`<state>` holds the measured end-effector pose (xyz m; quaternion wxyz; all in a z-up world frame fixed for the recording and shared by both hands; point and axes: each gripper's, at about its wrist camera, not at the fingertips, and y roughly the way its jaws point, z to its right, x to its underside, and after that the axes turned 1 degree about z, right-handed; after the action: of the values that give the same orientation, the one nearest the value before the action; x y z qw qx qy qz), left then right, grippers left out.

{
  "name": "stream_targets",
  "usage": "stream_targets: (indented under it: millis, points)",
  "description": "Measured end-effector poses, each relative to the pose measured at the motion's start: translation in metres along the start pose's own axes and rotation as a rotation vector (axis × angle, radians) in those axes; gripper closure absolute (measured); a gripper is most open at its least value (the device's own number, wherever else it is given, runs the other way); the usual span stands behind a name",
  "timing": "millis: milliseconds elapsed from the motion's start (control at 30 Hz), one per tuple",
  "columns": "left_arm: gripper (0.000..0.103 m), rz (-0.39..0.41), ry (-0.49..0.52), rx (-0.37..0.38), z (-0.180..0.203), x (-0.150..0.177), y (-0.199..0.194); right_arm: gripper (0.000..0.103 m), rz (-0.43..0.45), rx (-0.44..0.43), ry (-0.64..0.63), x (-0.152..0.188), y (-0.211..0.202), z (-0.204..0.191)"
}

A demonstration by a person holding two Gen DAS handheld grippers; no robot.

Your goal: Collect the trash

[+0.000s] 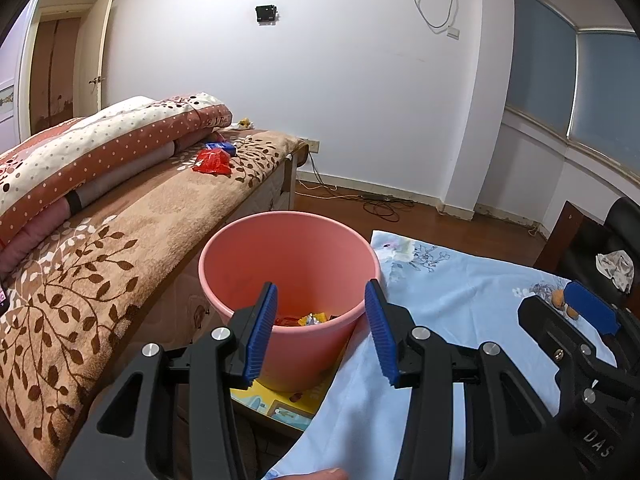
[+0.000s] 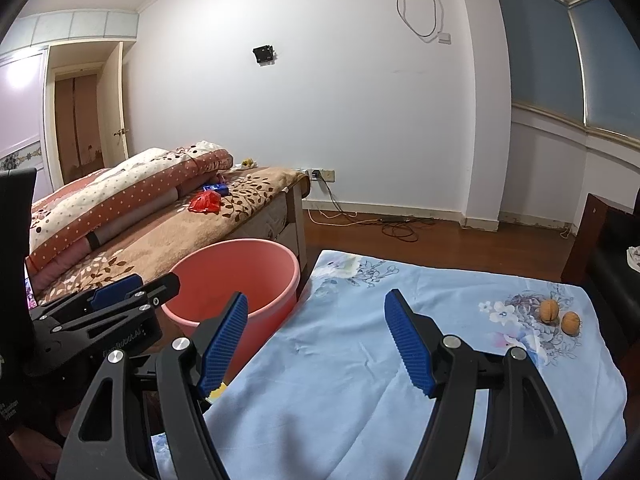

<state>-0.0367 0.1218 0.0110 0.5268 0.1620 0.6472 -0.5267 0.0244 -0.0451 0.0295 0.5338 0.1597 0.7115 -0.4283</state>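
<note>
A pink bin [image 1: 288, 252] stands between the bed and a cloth-covered table; several wrappers [image 1: 312, 319] lie in its bottom. My left gripper [image 1: 320, 304] is open and empty just above the bin's near rim. My right gripper [image 2: 316, 312] is open and empty over the light blue cloth [image 2: 360, 360], right of the bin [image 2: 240, 268]. A red wrapper [image 1: 212, 162] and a blue packet [image 1: 220, 147] lie on the bed. They also show in the right wrist view, the red wrapper [image 2: 205, 202] and the blue packet [image 2: 216, 189]. Two walnuts [image 2: 558, 316] sit on the cloth's far right.
The bed [image 1: 132, 248] with a brown leaf blanket and a folded polka-dot quilt [image 1: 100, 140] runs along the left. A black chair [image 1: 616, 240] with a crumpled rag stands at the right. Cables [image 2: 400, 228] lie on the wooden floor by the wall.
</note>
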Motion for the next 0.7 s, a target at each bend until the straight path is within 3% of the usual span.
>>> stream_targets:
  millis: [700]
  points:
    - [0.057,-0.002,0.008,0.003,0.0037,0.0003,0.0009,0.033,-0.003,0.019,0.015,0.0000,0.0017,0.0066]
